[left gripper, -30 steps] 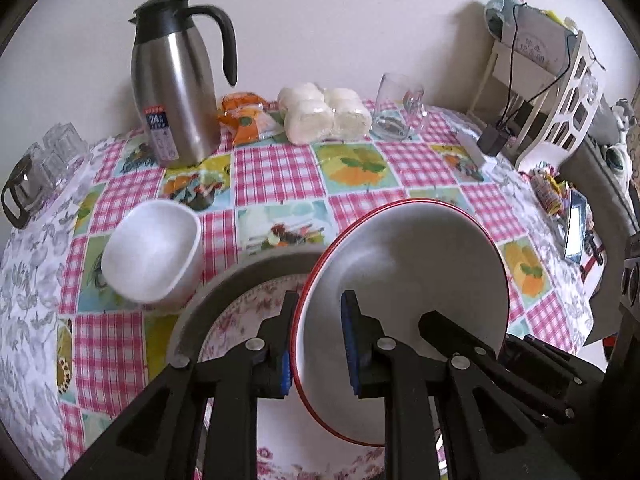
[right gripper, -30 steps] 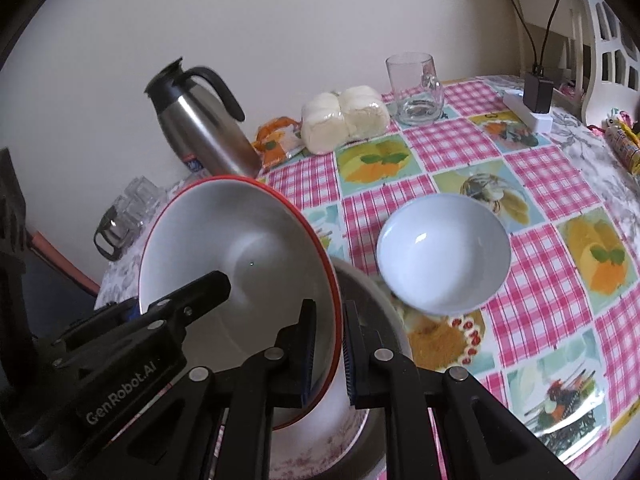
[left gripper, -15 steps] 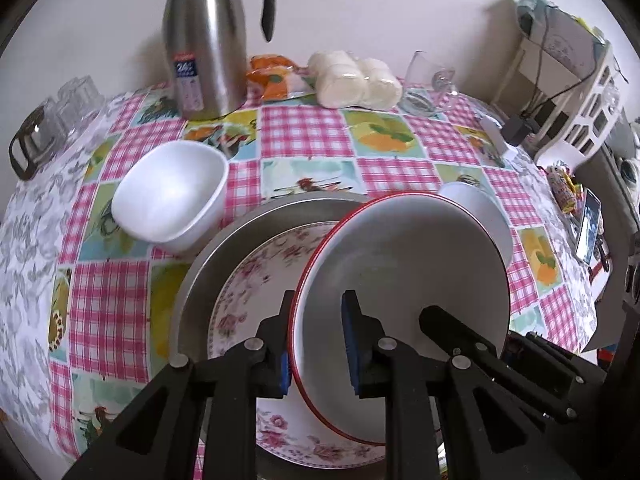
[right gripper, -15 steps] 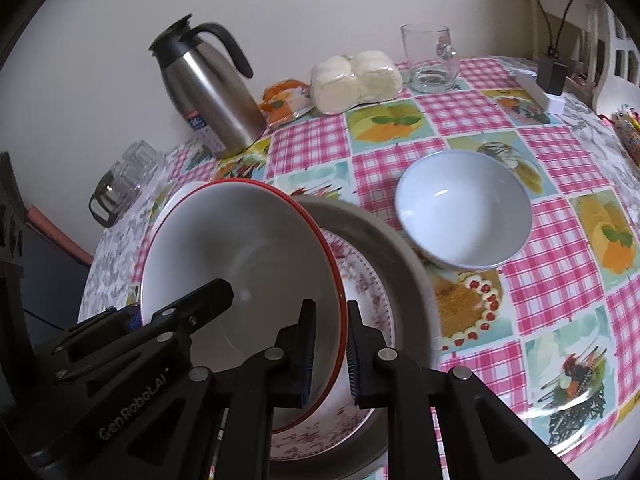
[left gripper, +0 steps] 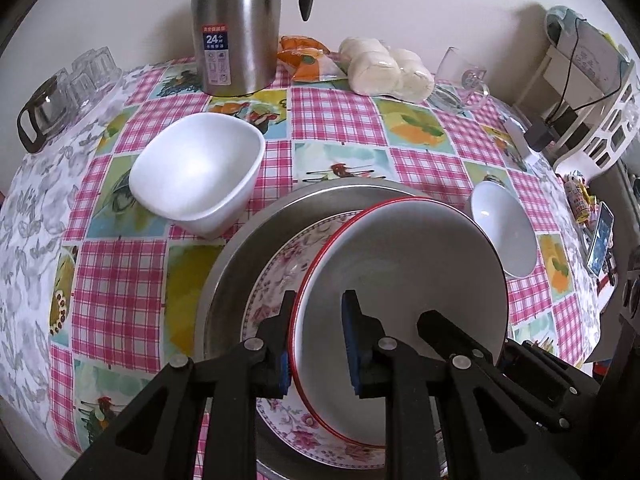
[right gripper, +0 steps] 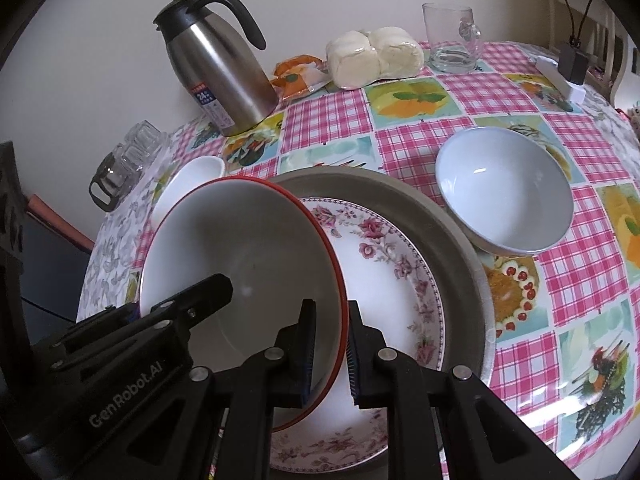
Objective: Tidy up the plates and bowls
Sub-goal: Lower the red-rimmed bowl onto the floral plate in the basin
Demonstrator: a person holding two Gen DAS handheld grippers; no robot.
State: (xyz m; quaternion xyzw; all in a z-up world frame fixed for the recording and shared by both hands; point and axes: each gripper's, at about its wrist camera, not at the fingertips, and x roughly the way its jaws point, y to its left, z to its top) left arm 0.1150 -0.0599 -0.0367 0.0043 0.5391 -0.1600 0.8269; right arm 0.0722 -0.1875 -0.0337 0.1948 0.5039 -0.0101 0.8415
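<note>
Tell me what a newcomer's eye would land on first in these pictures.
First, the red-rimmed bowl, pinched at opposite edges by the left claw and right claw, tilted above the floral plate in the wide metal pan. Next, the tall steel thermos at the back of the pink checked tablecloth, with a white bowl on either side of the pan.

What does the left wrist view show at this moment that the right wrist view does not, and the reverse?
Only the left wrist view shows the white openwork rack at the table's far right and the whole square-sided white bowl.

Only the right wrist view shows the thermos lid and the floral plate's open centre.

Both show the red-rimmed bowl held over the floral plate in the metal pan, the left gripper and right gripper each shut on its rim, plus the round white bowl.
</note>
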